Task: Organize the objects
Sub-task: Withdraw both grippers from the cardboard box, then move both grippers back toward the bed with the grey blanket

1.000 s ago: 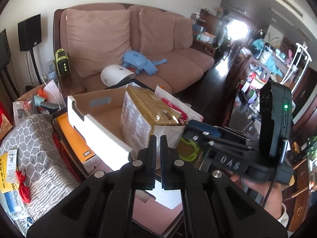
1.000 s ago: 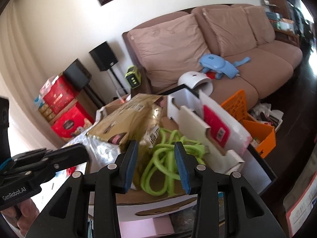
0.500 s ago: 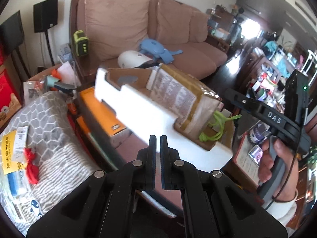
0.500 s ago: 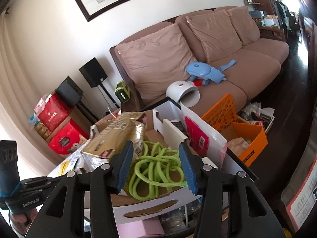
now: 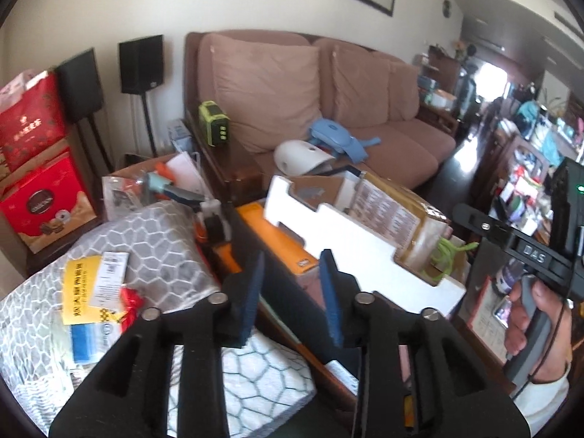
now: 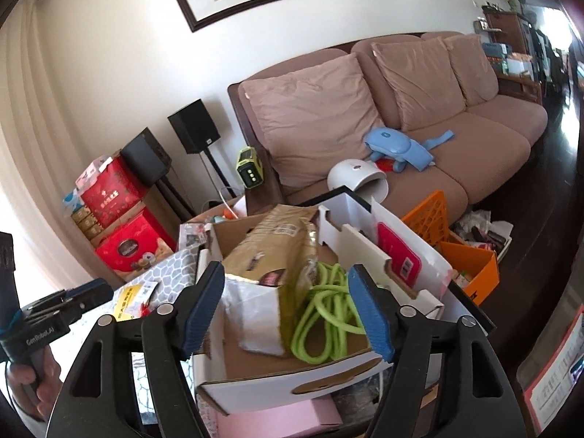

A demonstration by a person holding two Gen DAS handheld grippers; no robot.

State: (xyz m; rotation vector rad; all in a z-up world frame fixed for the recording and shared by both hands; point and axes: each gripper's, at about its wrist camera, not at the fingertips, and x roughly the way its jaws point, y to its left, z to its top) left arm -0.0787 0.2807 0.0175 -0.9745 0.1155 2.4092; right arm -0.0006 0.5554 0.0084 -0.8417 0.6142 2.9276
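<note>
While our right gripper (image 6: 288, 306) hangs with its jaws spread wide and nothing pinched, having just been opening, we look straight down its blue pads (image 6: 368, 310) into the white cardboard box (image 6: 277, 383) directly ahead of them. Between the fingers in that view, but lying in the box and untouched, is the coiled green cord (image 6: 328, 314); just left of it leans the tan paper bag (image 6: 277, 244), its torn white end nearest the left pad. Beyond the cord, toward the far right of the box, stands a white divider with a pink card (image 6: 398, 252) against it. Under the box's near edge we see a pink box (image 6: 277, 416), and further right an orange crate (image 6: 471, 266).

Our left gripper (image 5: 292, 288) is also released: its jaws have just been opening and stand partly apart with nothing between them. Past its tips lies an orange book-like slab (image 5: 270, 241), and to the right of that the same white box. Left of the fingers spreads a grey honeycomb-patterned bundle (image 5: 153, 233) bearing a yellow tag (image 5: 80, 284). At the far right we see our right hand (image 5: 536, 321) around its gripper's handle.

Well beyond both tools runs the brown sofa (image 6: 474, 138), with a white dome-shaped device (image 6: 356, 179) and a blue device (image 6: 394, 146) on its seat.
</note>
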